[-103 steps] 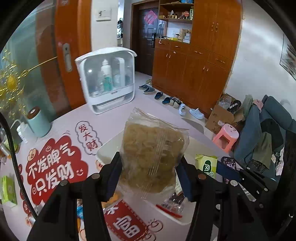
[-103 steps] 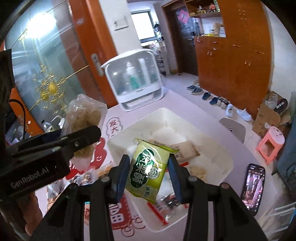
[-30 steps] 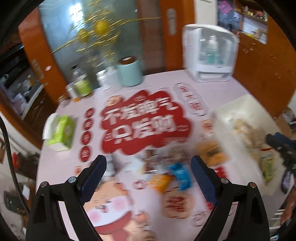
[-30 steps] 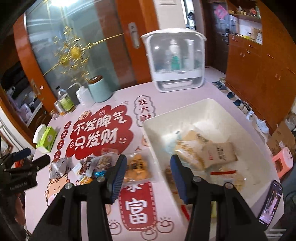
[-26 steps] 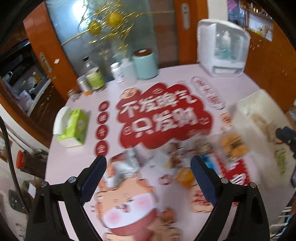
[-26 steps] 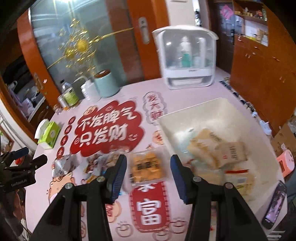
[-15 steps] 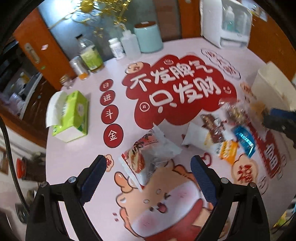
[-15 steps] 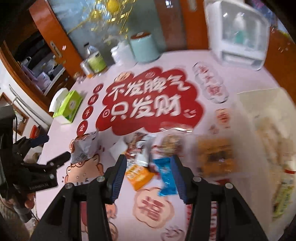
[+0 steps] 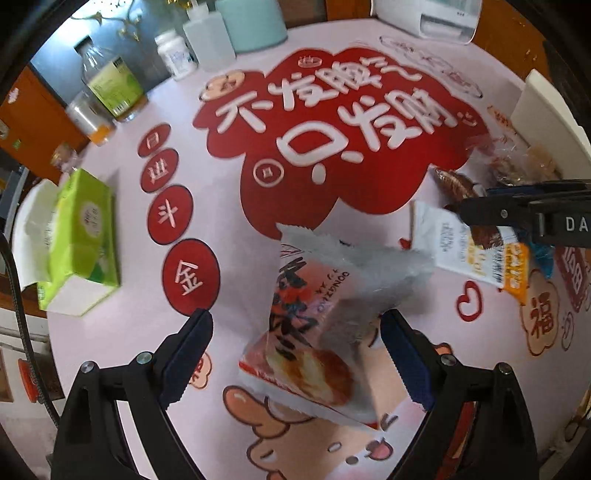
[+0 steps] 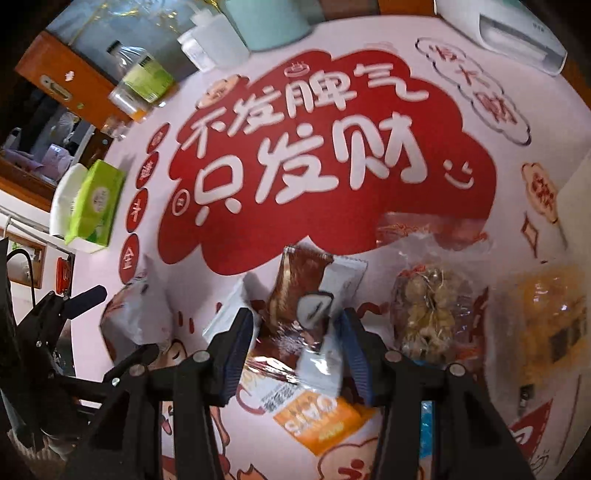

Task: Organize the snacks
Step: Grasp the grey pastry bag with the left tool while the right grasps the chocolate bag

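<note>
Now low over the tablecloth (image 9: 236,206), closer than half a second ago, when both views stood higher and took in more of the table. No longer carrying the noodle bag and the green packet seen a few seconds back.

Left gripper (image 9: 295,354): jaws spread wide, gripping nothing. Between them, a silver-and-pink pastry bag (image 9: 314,325), tilted, crimped top toward 12 o'clock, larger in view than a moment ago. Right pad near the bag's edge at 3 o'clock; contact impossible to tell. Left pad well apart from it at 9 o'clock.

Right gripper (image 10: 295,347): jaws partly open, straddling a brown-and-white wrapper (image 10: 306,295) lying at 12 o'clock from the tips, lower end between the pads. Closed contact not visible. Beneath, toward 6 o'clock, an orange packet (image 10: 317,417).

Farther out in the right view: clear bag of brown clusters (image 10: 432,310) at 2 o'clock, yellow snack bag (image 10: 546,317) at 3 o'clock, blurred. Pastry bag again at 9 o'clock, beside the left tool.

Farther still: green tissue box (image 9: 81,236) at 10 o'clock in the left view, white bin (image 9: 543,118) edge at 2 o'clock, bottles (image 9: 114,85) and teal canister (image 9: 251,22) at 12 o'clock along the far rim.
</note>
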